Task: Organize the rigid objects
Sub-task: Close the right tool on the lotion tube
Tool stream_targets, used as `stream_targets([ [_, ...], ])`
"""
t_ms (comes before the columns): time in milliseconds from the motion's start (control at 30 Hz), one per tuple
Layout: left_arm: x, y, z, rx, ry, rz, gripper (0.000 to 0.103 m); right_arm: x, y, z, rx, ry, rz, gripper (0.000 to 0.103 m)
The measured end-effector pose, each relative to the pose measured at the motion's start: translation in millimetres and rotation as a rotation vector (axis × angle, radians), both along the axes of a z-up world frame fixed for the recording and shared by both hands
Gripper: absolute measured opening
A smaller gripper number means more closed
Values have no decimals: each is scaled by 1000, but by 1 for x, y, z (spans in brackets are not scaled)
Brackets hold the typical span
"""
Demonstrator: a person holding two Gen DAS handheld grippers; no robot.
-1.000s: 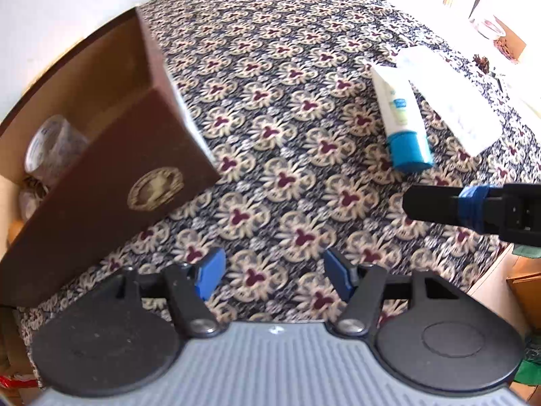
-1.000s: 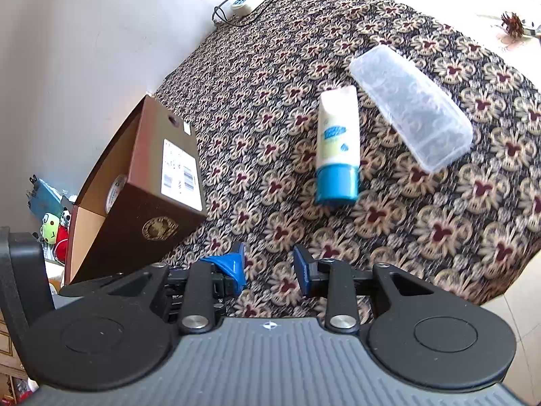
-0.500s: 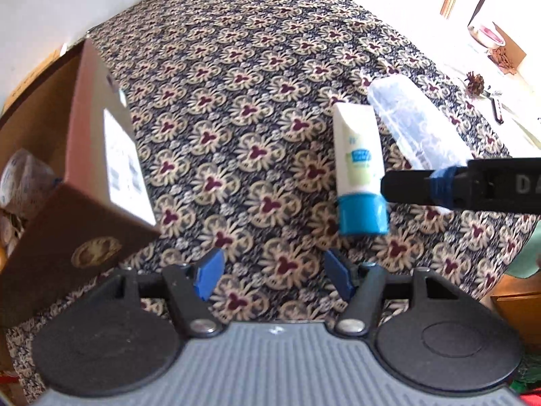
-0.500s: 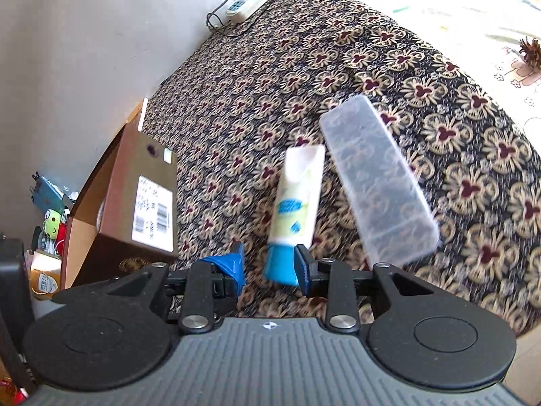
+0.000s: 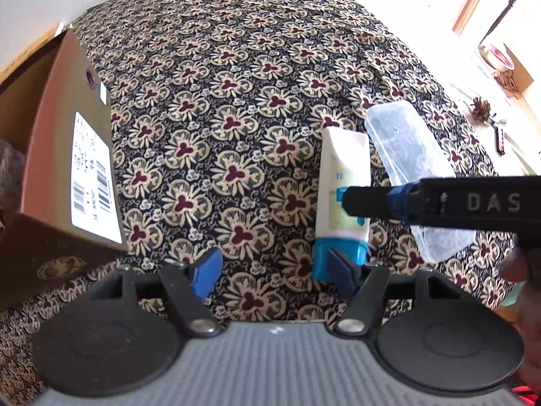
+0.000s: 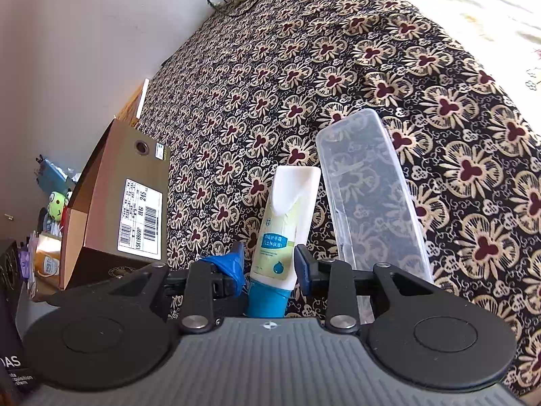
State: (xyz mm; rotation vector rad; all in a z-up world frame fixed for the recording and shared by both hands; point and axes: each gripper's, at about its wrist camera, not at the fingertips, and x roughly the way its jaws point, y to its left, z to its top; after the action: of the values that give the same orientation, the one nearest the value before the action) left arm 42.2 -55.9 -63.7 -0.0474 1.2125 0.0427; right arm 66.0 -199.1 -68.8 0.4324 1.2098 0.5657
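Brown card makes up the box (image 6: 128,203) at nine o'clock in the right wrist view, lying tipped on the flowered cloth (image 6: 338,67) with its printed label facing up and its open side turned away to the left; through that opening, at the far left edge of the left wrist view, something pale and crumpled shows, but what it is cannot be told. Going right, at six o'clock in the right view, the tube (image 6: 287,223) lies flat on the cloth with its blue cap toward the camera, and the right gripper (image 6: 268,264) has its blue-padded fingers set narrowly on either side of the tube just above the cap; they look close to its sides, though whether they yet touch is hard to tell. Just beside the tube at three o'clock lies the clear case (image 6: 372,209), apparently empty, not gripped by anything. In the left view the left gripper (image 5: 270,267) hangs with its fingers wide and nothing between them, low over bare cloth between box and tube. My reading is that the sorting is early: both tube and case are outside the box, the tube is about to be taken, and lifting it over to the box, then the case, is left.
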Motion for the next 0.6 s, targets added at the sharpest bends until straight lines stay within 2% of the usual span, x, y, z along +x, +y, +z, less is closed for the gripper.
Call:
stream_targets([
  [67, 2, 0, 0, -10, -2, 6, 70, 5, 3, -3, -8, 11, 12, 19],
  [600, 16, 6, -12, -137, 0, 20, 73, 29, 24, -7, 8, -26, 97, 18],
])
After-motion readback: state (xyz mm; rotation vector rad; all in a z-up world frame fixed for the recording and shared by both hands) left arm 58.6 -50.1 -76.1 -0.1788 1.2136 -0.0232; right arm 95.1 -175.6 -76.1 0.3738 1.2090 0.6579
